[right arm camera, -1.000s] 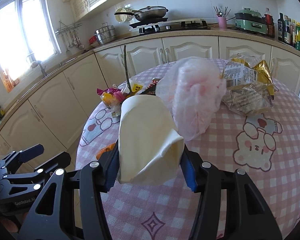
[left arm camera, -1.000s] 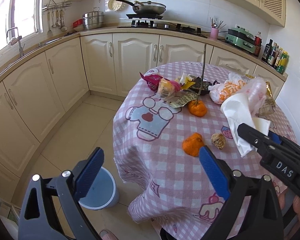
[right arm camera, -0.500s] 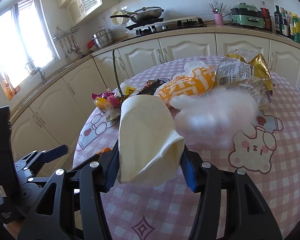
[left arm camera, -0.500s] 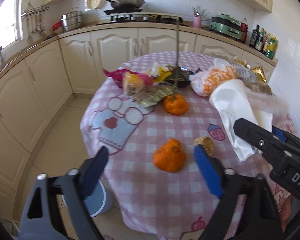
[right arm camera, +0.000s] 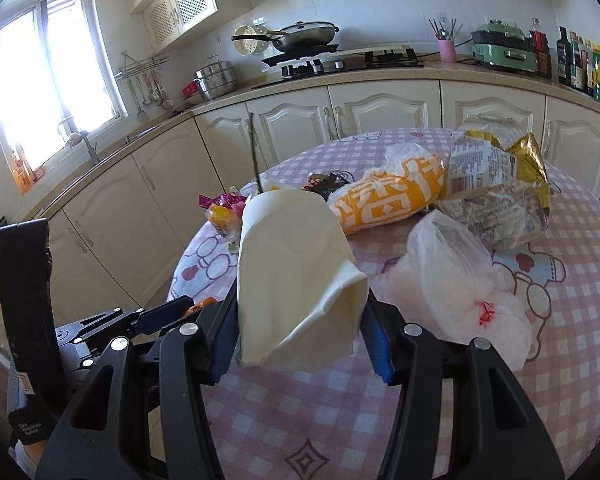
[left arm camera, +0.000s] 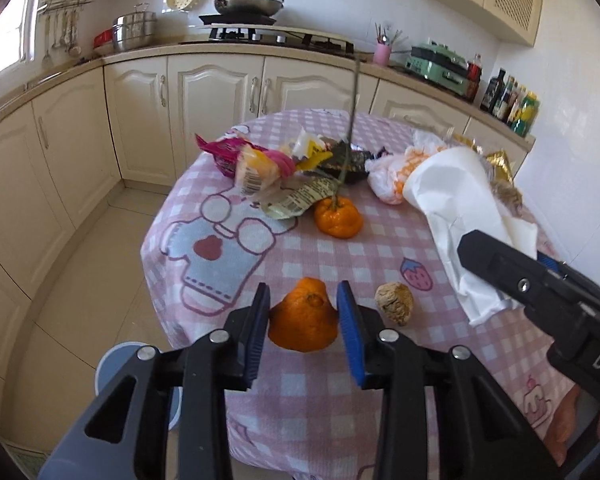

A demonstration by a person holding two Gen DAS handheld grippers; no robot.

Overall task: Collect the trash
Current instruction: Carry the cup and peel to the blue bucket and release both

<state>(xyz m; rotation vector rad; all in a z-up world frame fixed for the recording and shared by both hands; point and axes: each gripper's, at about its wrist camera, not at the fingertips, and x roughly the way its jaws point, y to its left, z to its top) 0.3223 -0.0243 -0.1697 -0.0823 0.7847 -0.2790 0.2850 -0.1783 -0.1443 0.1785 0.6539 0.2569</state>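
An orange peel piece (left arm camera: 303,324) lies near the front edge of the round table (left arm camera: 220,264) with the pink checked cloth. My left gripper (left arm camera: 301,312) straddles it; the jaws are closing and the blue pads (left arm camera: 349,336) touch both its sides. My right gripper (right arm camera: 300,320) is shut on a white paper bag (right arm camera: 296,264) held above the table; the same bag (left arm camera: 455,200) shows at the right of the left wrist view. A whole tangerine with a long stem (left arm camera: 337,218) and a brown lump (left arm camera: 394,303) lie close by.
Wrappers (left arm camera: 260,164) are heaped at the far side. An orange-and-white bag (right arm camera: 387,198), a gold snack bag (right arm camera: 499,176) and a clear plastic bag (right arm camera: 451,288) lie to the right. A blue-grey bin (left arm camera: 112,372) stands on the floor, left of the table. Cabinets line the walls.
The left gripper moved forward and down over the orange peel piece and its jaws narrowed from wide open onto it. The clear plastic bag dropped onto the table. The right gripper stayed put.
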